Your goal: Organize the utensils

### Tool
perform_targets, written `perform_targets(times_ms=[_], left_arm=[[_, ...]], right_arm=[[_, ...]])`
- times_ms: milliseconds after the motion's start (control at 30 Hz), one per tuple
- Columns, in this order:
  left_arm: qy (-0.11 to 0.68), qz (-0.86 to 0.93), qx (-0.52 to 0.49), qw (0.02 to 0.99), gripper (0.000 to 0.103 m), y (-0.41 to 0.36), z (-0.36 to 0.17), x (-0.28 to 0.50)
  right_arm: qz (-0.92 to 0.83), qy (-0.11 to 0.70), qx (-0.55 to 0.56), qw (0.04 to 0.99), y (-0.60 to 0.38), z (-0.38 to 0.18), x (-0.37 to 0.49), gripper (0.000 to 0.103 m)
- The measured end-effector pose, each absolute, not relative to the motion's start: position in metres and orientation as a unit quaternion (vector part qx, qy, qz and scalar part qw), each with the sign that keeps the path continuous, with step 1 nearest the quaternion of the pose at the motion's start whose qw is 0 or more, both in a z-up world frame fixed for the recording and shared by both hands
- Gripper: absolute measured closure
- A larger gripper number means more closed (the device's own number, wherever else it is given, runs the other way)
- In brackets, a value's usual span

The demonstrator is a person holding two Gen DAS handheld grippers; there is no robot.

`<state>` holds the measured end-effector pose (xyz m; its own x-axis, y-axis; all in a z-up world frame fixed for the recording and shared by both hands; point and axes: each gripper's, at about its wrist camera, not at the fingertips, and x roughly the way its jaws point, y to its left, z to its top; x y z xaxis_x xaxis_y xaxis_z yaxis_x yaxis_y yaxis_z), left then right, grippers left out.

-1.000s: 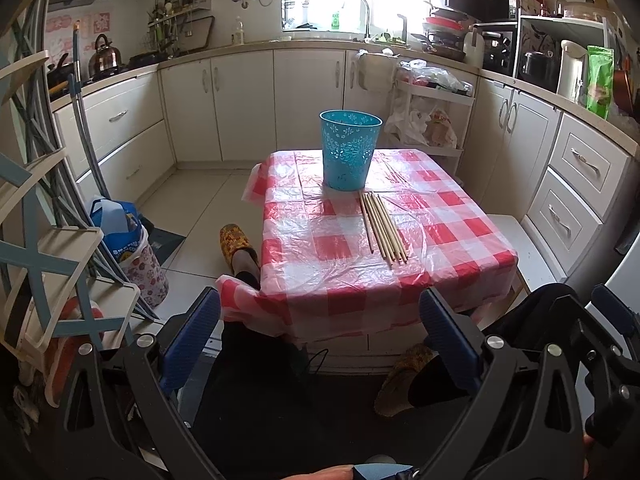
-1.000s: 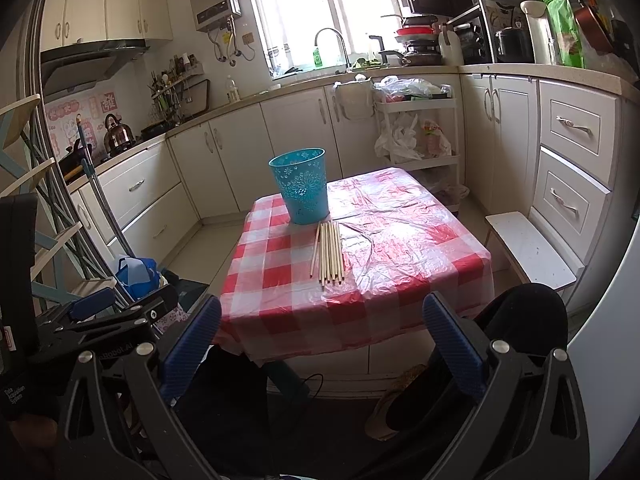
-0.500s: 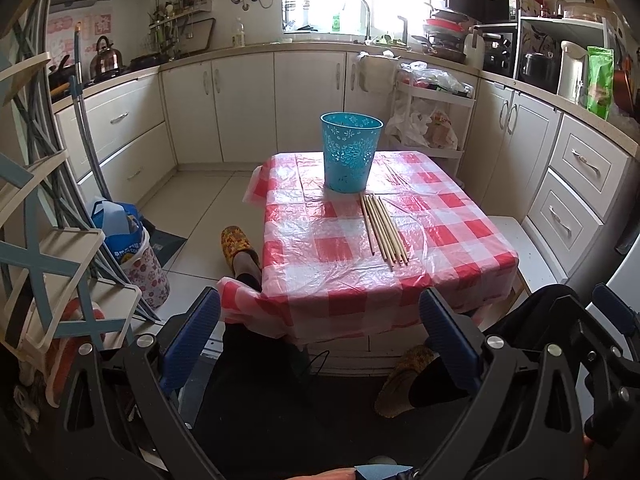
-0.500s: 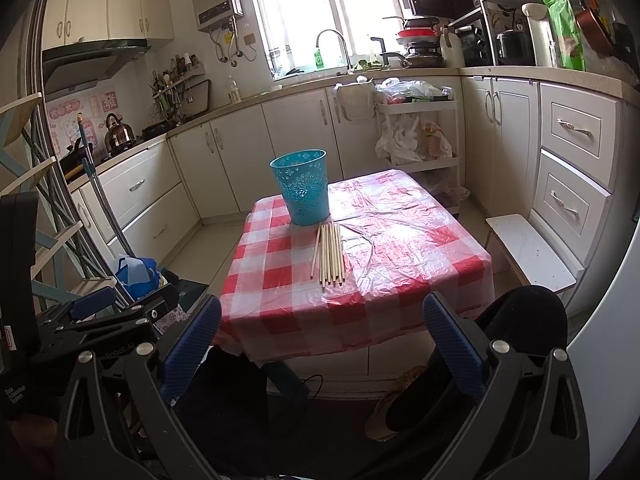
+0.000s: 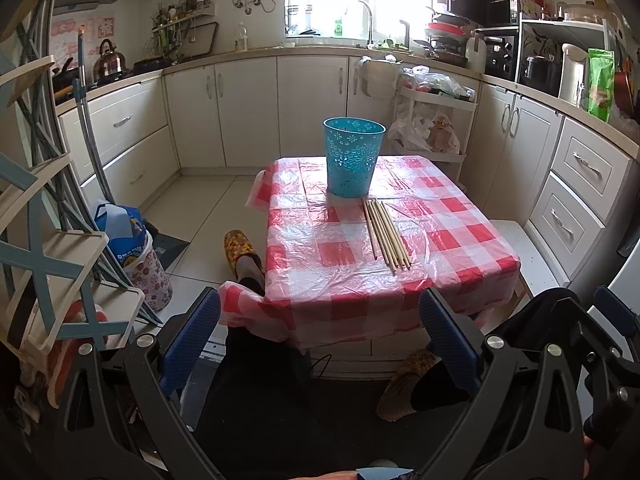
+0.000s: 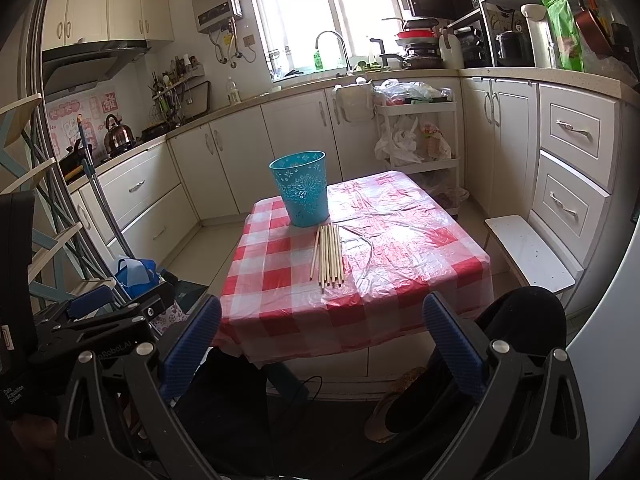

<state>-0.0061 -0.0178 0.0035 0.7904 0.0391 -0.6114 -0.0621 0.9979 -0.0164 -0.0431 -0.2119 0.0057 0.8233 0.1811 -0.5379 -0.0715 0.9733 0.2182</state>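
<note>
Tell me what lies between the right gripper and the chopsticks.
Only bare checked tablecloth separates the right gripper from the chopsticks, as the right wrist view shows.

- Chopsticks (image 5: 386, 235) lie bundled on the checked table (image 5: 452, 240), just in front of the upright blue bin (image 5: 353, 157).
- Left gripper (image 5: 320, 344) spread wide, holding nothing.

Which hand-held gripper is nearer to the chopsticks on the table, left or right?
Hard to tell; they look about equal. The left hand-held gripper and the right hand-held gripper both hang open, short of the table's near edge, well back from the chopsticks.
</note>
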Motion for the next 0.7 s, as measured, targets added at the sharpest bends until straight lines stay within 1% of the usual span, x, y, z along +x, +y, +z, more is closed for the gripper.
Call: perform_targets(times_ms=[700], left_arm=[[0.317,0.019,-0.019,0.948,0.008,-0.0197,0.0069,-0.0079]], right_arm=[[0.067,0.29,0.095,0.95,-0.2119,0.0052,-0.0422,0.006]])
